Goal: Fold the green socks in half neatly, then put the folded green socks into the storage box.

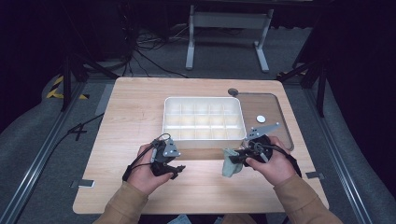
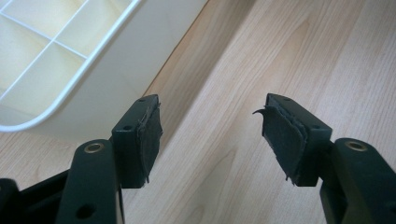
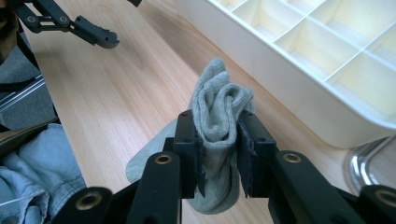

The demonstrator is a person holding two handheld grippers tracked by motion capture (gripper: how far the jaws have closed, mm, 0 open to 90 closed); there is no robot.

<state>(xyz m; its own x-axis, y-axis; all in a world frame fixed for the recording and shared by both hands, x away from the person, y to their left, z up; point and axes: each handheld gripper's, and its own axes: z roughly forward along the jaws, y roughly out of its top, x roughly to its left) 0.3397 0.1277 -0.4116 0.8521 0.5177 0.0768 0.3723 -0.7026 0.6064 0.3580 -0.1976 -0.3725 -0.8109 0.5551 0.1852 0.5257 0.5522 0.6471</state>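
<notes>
A rolled grey-green sock (image 3: pixel 218 112) is pinched between the pads of my right gripper (image 3: pixel 219 154), which is shut on it; its free end hangs down toward the wood. In the high view the sock (image 1: pixel 229 163) dangles from the right gripper (image 1: pixel 238 158) just in front of the white compartment tray (image 1: pixel 204 137). My left gripper (image 2: pixel 210 135) is open, with bare tabletop between its pads (image 2: pixel 149 135). It hovers by the tray's near left corner (image 2: pixel 70 79). In the high view the left gripper (image 1: pixel 175 169) sits left of the sock.
The tray's many compartments (image 3: pixel 327 37) look bare. A clear lid (image 1: pixel 266 119) with a white disc lies right of the tray. The wooden table (image 1: pixel 126 116) has open surface to the left and front. Dark floor, cables and a metal stand lie beyond the far edge.
</notes>
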